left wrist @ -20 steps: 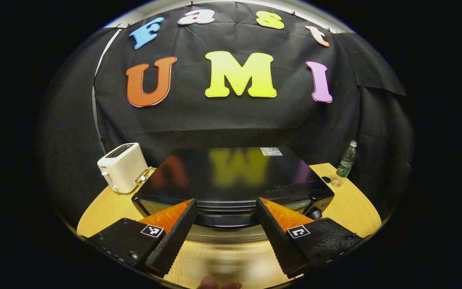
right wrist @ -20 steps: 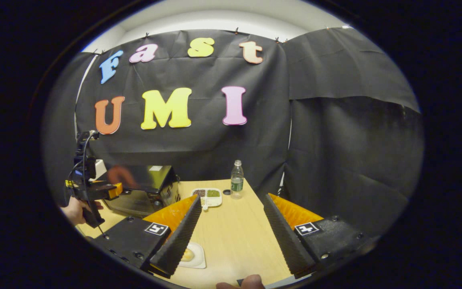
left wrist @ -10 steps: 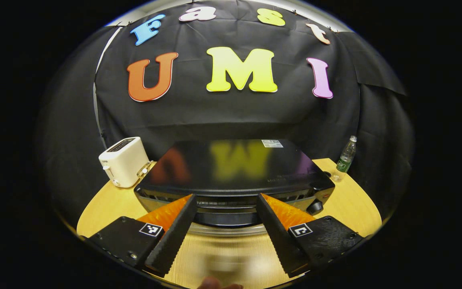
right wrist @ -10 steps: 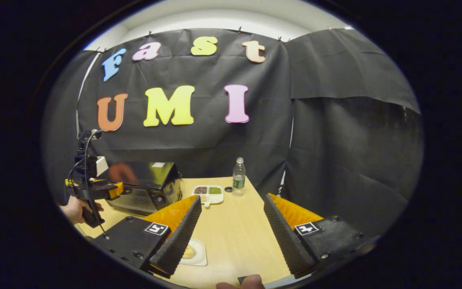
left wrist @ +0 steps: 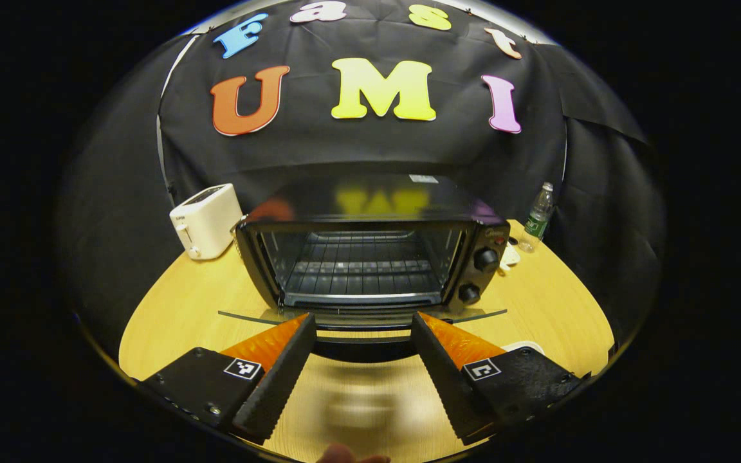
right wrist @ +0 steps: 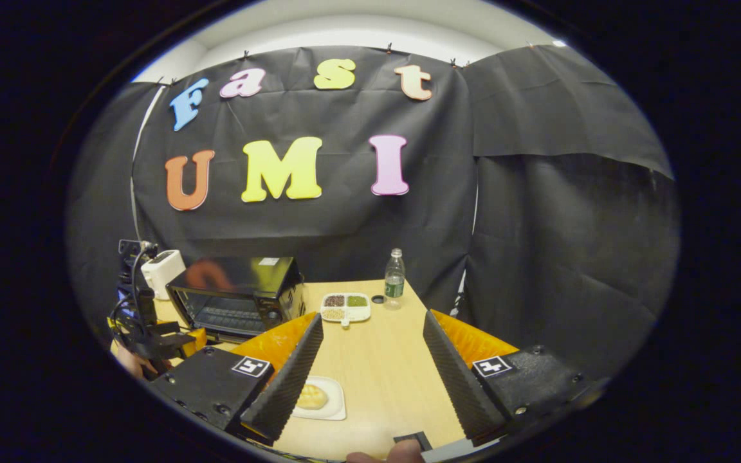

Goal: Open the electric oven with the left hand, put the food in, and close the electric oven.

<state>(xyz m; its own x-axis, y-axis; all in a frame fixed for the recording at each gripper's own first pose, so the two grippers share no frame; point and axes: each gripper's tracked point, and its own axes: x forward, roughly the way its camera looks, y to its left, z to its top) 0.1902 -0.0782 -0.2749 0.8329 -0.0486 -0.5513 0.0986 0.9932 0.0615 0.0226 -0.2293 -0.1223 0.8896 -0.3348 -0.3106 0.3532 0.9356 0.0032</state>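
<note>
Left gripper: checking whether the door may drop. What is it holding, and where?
Nothing clamped: the left gripper is open, and the door handle lies between its fingers.

The oven [left wrist: 370, 251] stood mid-table [left wrist: 177, 308], toaster [left wrist: 205, 220] toward the back left edge, bottle [left wrist: 538, 215] at the back right corner.

I am noting a white toaster [left wrist: 205, 220] standing on the wooden table [left wrist: 184, 308] at its far left, close to the booth wall. A clear water bottle with a green label [left wrist: 538, 217] is standing upright at the far right corner. In the right gripper view, a divided white dish holding dark, green and pale fillings [right wrist: 345, 307] is lying near the bottle, with a small dark cap [right wrist: 377, 299] resting between them.
</note>
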